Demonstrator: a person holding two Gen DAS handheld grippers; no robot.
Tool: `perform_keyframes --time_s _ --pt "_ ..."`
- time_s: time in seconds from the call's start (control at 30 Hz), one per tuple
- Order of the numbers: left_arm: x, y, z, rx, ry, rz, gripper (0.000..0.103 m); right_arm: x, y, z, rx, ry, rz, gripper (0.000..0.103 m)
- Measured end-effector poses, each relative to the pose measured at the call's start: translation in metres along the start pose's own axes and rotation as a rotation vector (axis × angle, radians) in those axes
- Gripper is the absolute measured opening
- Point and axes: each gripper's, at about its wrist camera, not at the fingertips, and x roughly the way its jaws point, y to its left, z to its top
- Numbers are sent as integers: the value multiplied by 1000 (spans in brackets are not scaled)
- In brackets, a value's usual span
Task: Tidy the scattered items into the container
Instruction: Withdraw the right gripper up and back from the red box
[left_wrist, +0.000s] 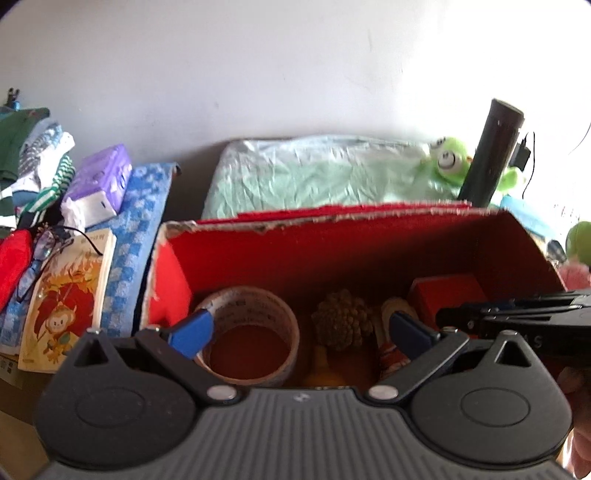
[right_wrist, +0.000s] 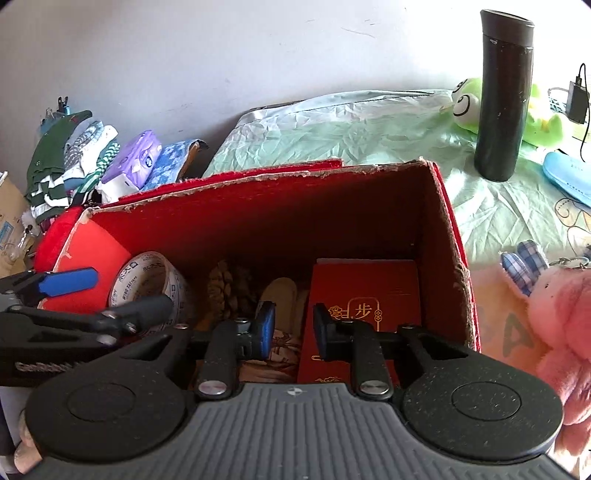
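A red cardboard box (left_wrist: 354, 236) stands on the bed; it also shows in the right wrist view (right_wrist: 258, 206). Inside it lie a roll of clear tape (left_wrist: 251, 332), a pine cone (left_wrist: 341, 319), a red booklet (right_wrist: 362, 295) and a pale wooden piece (right_wrist: 280, 295). My left gripper (left_wrist: 299, 332) is open and empty over the box's near left, its fingers astride the tape and pine cone. My right gripper (right_wrist: 293, 326) is open with a narrow gap and empty, over the box's near right beside the booklet.
A tall black flask (right_wrist: 504, 96) stands behind the box on the green sheet, with a green frog plush (right_wrist: 469, 103) behind it. A pink plush rabbit (right_wrist: 561, 325) lies right of the box. A picture book (left_wrist: 66, 302), tissue pack (left_wrist: 101, 177) and folded clothes (left_wrist: 33, 166) lie left.
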Motion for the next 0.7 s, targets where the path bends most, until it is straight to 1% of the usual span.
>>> perform_keyframes --time_s 0.1,0.13,0.17,0.23,0.3,0.33,0.37,0.4,0.5,0.53,0.6,0.7 --pt "-11 -7 -3 16 -58 48 102 -1 1 0 -2 1 -13 23" --pt "-18 -10 -4 15 -73 54 102 -3 2 -1 -4 -9 -21 24" --pt "-24 -12 -4 2 -87 38 102 -5 2 -2 -6 -24 -30 28" --pt "-41 -14 -4 -38 -113 9 102 -15 4 -3 -8 -51 -43 31" --pt "-55 -17 -4 -63 -131 18 102 -27 5 -3 -5 -65 0 32" --pt "-61 -19 -4 -72 -137 27 102 -35 5 -3 -10 -76 18 33" --pt "-68 -20 -6 -82 -148 44 102 -45 5 -3 -17 -96 21 36" --pt "-76 -22 -8 -100 -165 68 102 -54 5 -4 -20 -116 15 42" --pt "-93 -26 -11 -185 -194 136 102 -78 3 -9 -37 -157 9 47" --pt "-98 -28 -12 -202 -199 152 102 -84 2 -11 -40 -160 14 48" --pt "-105 -34 -15 -196 -195 173 102 -97 0 -17 -47 -165 30 54" --pt "-114 -49 -18 -167 -130 230 102 -111 -1 -27 -65 -185 38 60"
